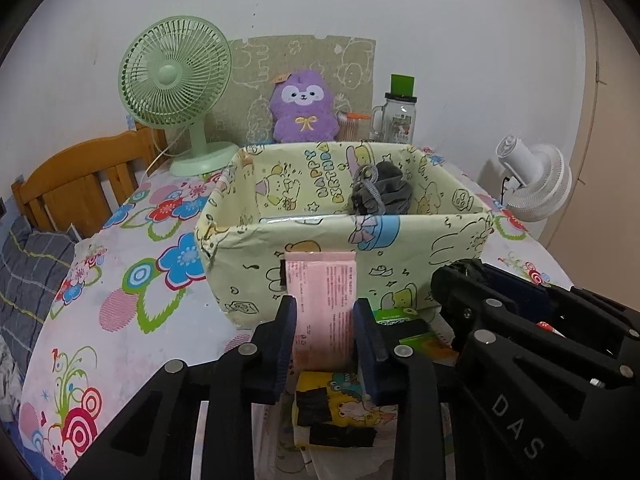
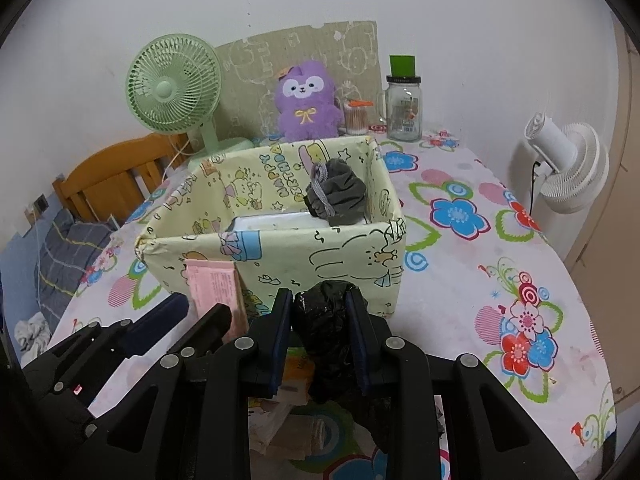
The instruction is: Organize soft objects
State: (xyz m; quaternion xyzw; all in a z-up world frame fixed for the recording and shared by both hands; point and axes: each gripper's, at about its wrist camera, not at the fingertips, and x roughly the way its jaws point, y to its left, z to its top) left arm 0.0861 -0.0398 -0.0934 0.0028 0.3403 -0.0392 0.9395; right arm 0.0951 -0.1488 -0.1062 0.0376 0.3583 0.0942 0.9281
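White wall behind; the counter wears a flower-print cloth. On it stands the cartoon-print box, a grey pouf lying inside at its right end. Behind the box: green fan, purple plush, glass jar.

Both my claws tilt downward, side by side just before the box's near wall. My left claw is clenched on a pink packet, held upright. My right claw grips a crumpled black bag, its tail hanging below the fingers.
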